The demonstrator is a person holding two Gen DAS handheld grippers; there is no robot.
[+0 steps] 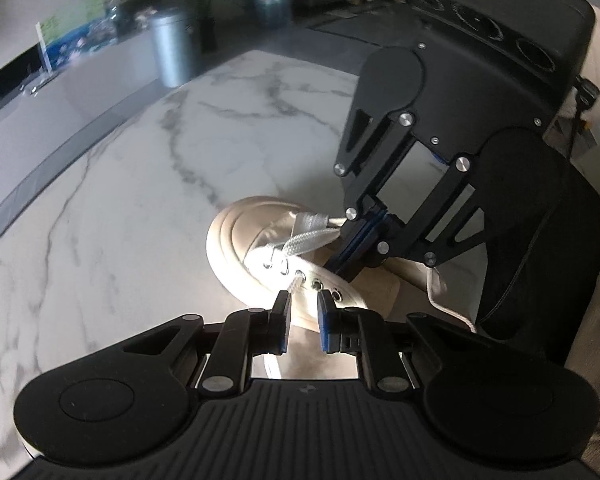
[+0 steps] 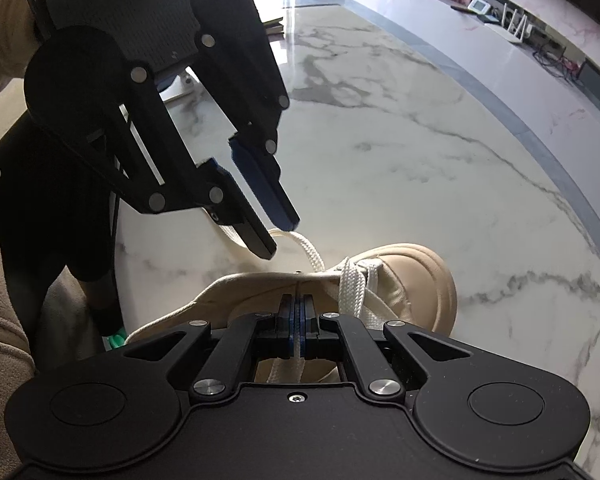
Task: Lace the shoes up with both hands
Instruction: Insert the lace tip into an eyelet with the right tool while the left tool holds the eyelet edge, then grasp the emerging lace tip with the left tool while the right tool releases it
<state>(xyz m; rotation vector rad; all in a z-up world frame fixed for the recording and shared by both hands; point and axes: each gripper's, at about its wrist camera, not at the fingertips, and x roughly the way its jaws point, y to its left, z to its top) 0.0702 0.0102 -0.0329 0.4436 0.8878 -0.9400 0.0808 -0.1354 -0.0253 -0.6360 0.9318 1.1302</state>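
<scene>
Inspector: Where is the shoe (image 2: 412, 280)?

Assessor: On the marble tabletop (image 1: 140, 200), well in from its far edge, toe toward that edge.

Inspector: Gripper states?

Assessor: The right gripper (image 2: 299, 320) is clamped tight on a strand of the white lace (image 2: 350, 284) over the tongue. The left gripper (image 1: 303, 312) stands at a narrow gap with nothing between its pads, just above the lace tip (image 1: 294, 283) poking from an eyelet.

Inspector: Handling?

Assessor: In my judgement, the lace is soft, limp and light; take it at the stiffer tip. The shoe is light and may slide.

Inspector: Pose?

Assessor: Both grippers slant steeply down, facing each other.
</scene>
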